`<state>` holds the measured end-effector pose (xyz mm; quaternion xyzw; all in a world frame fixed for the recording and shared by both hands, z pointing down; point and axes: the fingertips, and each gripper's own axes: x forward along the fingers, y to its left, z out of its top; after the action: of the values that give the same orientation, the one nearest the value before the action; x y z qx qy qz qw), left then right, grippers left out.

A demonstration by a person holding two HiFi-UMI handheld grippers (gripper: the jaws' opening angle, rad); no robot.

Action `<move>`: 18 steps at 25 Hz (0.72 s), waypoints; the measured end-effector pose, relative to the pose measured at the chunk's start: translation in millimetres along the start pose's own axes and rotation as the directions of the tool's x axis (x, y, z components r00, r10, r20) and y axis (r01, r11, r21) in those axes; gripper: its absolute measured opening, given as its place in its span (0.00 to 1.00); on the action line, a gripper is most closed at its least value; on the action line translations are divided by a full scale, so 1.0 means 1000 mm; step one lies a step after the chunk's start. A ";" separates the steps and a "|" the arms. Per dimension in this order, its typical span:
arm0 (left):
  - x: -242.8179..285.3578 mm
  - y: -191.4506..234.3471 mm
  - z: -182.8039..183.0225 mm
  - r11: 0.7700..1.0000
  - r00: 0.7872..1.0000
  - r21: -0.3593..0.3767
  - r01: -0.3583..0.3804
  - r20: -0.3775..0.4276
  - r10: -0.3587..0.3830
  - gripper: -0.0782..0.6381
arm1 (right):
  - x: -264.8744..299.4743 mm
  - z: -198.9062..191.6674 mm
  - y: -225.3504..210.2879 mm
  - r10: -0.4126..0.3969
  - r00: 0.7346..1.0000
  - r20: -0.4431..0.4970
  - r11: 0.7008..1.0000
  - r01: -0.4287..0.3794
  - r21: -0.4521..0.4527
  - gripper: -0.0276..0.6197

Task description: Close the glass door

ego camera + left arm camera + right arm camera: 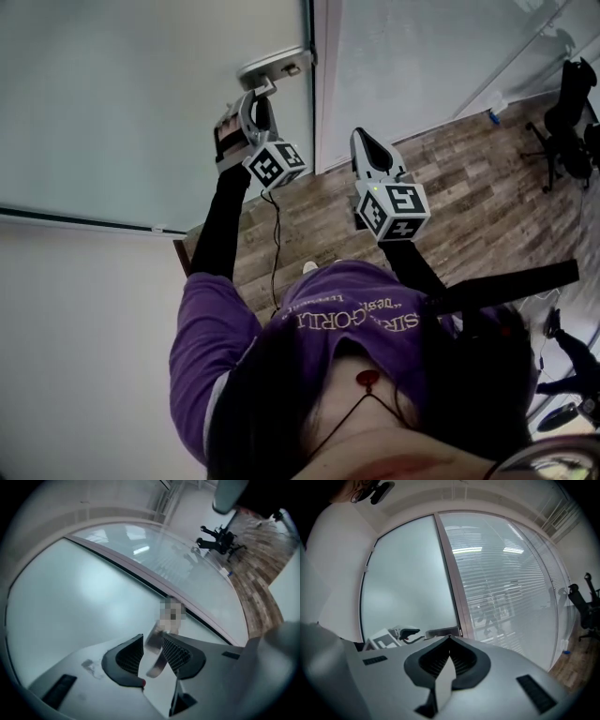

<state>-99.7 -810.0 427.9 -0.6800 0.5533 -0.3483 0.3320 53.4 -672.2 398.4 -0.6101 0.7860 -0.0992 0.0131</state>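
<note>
The person, in a purple shirt (244,328), stands in front of the frosted glass door (141,103) on a wooden floor (469,187). The door fills the upper left of the head view. Its free edge runs just beside the pale upright frame (325,84); whether it sits fully home against the frame cannot be told.

The metal door handle (157,660) is mounted at that free edge of the door, close to the frame. The left hand-held gripper (255,101) is raised to it. In the left gripper view its two black ribbed jaws stand narrowly apart with the curved metal lever between them, pinching it.

The right hand-held gripper (450,641) is held lower and to the right of the left one, in front of the frame and well clear of the handle. Its jaws are pressed together at the tips with nothing between them.

Right of the frame runs a glass wall (511,573) with blinds showing behind it. A black office chair (567,112) stands on the floor near the far end of that wall.
</note>
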 end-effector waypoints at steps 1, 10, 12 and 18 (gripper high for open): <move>-0.019 0.012 0.003 0.995 0.998 -0.086 -0.053 0.028 0.056 0.29 | -0.001 -0.001 0.001 0.002 1.000 0.004 1.000 -0.002 0.003 0.02; -0.139 0.029 -0.029 0.482 0.997 -0.876 -0.013 0.024 0.071 0.11 | 0.000 -0.002 0.036 0.091 0.996 0.005 0.996 -0.091 0.022 0.02; -0.141 0.020 -0.031 0.459 0.999 -0.888 0.006 0.029 0.043 0.11 | 0.003 -0.001 0.038 0.100 0.995 -0.002 0.995 -0.100 0.025 0.02; -0.146 -0.001 -0.038 0.493 1.000 -0.870 -0.008 -0.008 0.002 0.11 | -0.001 -0.003 0.042 0.106 0.994 -0.008 0.994 -0.106 0.001 0.02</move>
<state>-152.0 -668.5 433.4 -0.7521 0.6563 -0.0237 -0.0560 12.7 -660.9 393.7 -0.5673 0.8172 -0.1009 0.0153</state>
